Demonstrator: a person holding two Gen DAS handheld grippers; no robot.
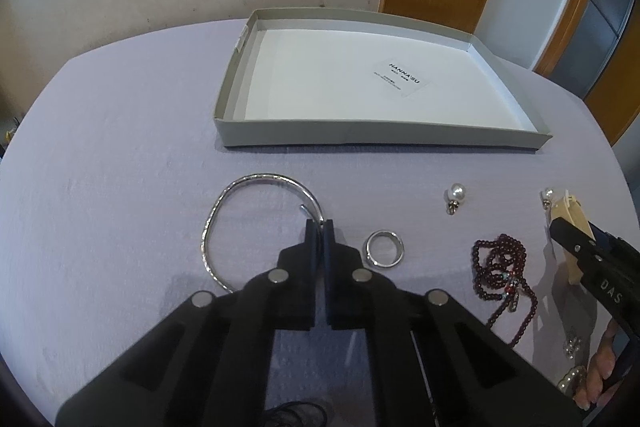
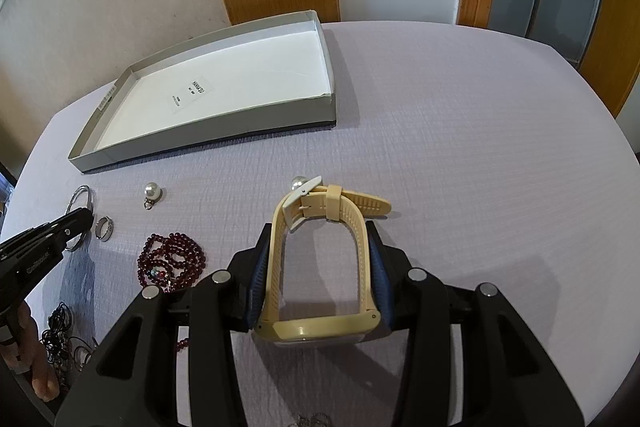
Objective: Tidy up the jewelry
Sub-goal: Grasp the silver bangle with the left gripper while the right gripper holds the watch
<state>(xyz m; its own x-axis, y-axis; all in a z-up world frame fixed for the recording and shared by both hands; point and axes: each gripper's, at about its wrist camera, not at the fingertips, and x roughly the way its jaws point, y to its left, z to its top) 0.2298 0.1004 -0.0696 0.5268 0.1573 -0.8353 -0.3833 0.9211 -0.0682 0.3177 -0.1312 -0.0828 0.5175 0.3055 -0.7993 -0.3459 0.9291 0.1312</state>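
Observation:
My left gripper (image 1: 319, 227) is shut on the rim of a thin silver bangle (image 1: 224, 211) lying on the lilac tablecloth. A silver ring (image 1: 383, 248) lies just right of it. My right gripper (image 2: 320, 247) is shut on a cream wristwatch (image 2: 320, 267), its fingers pressing both sides of the buckled strap; the watch also shows in the left wrist view (image 1: 570, 227). A dark red bead necklace (image 1: 505, 273) lies between the grippers. A pearl earring (image 1: 456, 195) and a second pearl (image 2: 298, 183) lie nearer the open white box (image 1: 360, 137).
The shallow box (image 2: 208, 143) sits at the table's far side, holding only a printed card (image 1: 402, 77). Black cords and small trinkets (image 2: 64, 339) lie at the near edge. A wall and wooden door frame stand behind the round table.

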